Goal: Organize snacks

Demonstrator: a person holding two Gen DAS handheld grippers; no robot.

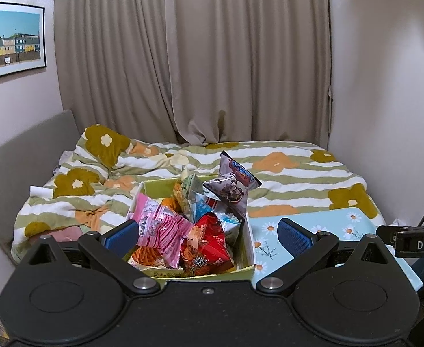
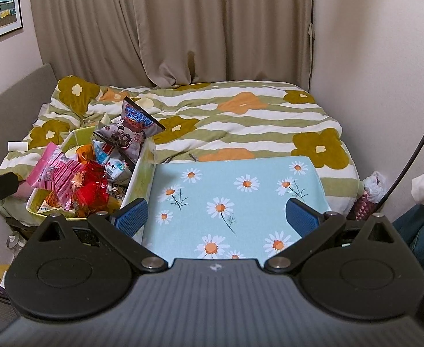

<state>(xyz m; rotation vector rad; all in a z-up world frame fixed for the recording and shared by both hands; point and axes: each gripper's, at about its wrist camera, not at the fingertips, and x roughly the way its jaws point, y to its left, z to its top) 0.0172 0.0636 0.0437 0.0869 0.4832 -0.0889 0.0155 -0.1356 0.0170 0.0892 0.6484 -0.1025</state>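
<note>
We look forward over each gripper toward the curtains [image 1: 189, 57]. From the left gripper [image 1: 207, 235], the snack box [image 1: 248, 240] sits close ahead. From the right gripper [image 2: 216, 215], it lies left, the tabletop [image 2: 241, 185] directly ahead. Both views share the bed [image 2: 241, 110].

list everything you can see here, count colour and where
snack box: 1, green and white, on the bed left of the tray
pink packet: 1, pink striped, front left of the box
red packet: 1, red, front of the box
purple packets: about 2, grey-purple, sticking up at the box's far right
other packets: several, green, orange, blue, count unclear, mid box
tray: 1, light blue with daisies, right of the box
duvet: 1, green-white stripes with flowers, over the bed
curtains: beige, behind the bed
picture: 1, framed, left wall
left gripper: open, at the box
right gripper: open, over the tray
</note>
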